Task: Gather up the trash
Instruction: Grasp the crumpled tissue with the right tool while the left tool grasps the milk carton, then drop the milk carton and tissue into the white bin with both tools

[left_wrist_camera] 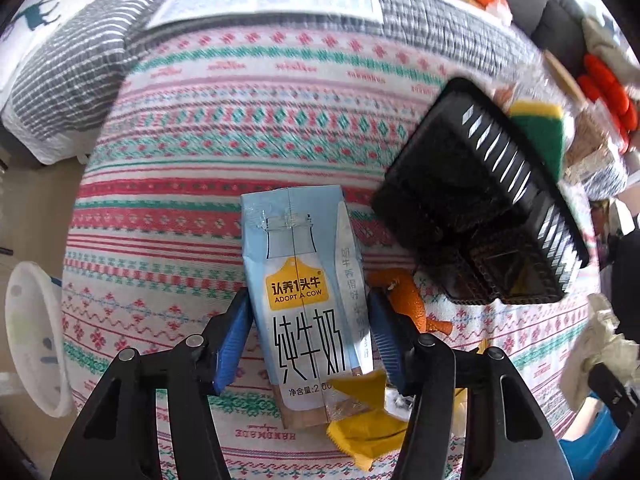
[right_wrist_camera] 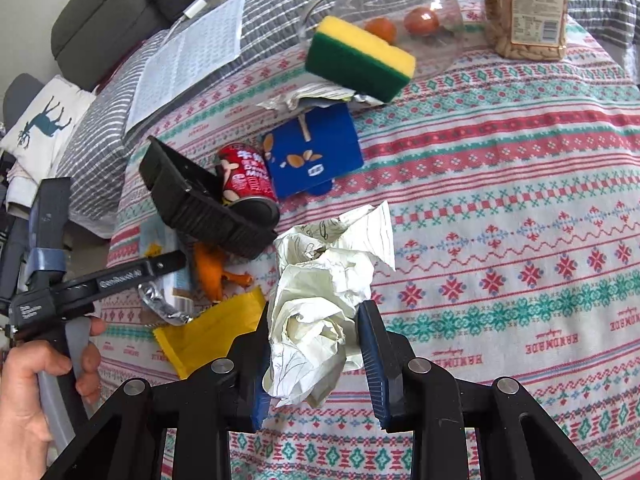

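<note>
Just beside milk carton, black tray's edge.

Bright, even daylight; strong fisheye bending at edges; far rim seemingly motion-blurred.

A pale blue milk carton with a yellow label lies on a cloth banded in red, green and white. Nearby: a black tray, a yellow-and-green sponge, a red can, white crumpled paper.
</note>
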Tool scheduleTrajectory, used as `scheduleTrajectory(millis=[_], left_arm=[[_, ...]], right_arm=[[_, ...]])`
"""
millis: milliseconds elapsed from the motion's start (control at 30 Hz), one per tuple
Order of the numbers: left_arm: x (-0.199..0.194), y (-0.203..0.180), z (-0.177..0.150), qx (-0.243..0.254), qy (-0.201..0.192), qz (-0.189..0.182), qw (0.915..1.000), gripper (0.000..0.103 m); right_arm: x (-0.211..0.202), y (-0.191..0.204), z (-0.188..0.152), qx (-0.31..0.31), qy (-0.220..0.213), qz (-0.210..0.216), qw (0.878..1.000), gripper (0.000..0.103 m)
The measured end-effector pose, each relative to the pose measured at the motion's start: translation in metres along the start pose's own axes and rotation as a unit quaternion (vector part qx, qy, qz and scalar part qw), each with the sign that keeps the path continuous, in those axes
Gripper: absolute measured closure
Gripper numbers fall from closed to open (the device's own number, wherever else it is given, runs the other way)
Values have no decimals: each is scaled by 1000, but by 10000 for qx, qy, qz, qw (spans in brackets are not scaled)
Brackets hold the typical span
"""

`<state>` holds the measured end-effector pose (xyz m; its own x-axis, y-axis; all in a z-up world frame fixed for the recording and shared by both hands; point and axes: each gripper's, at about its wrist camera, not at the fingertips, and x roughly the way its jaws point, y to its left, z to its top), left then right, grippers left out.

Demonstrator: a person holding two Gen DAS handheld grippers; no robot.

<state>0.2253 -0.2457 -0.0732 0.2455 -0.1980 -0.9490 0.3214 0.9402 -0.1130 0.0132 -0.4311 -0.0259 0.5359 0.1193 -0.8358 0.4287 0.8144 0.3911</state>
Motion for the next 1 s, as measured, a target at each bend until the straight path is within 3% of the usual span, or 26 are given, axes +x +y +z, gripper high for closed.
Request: scheduleTrajectory(millis=[300,867,1000], left_arm=[[-52,50,-9,-363,-626,-78,9973,42],[-78,189,-83,-1113,-856,-65,9901,42],[-86,226,-93,-1359,-972,123,9859,42]], right_arm=[[4,27,-4,-195,-13,69,9998,68],[49,126,-16,-928,225,254,9951,68],[71,158,-21,-1149,374,263,9923,68]])
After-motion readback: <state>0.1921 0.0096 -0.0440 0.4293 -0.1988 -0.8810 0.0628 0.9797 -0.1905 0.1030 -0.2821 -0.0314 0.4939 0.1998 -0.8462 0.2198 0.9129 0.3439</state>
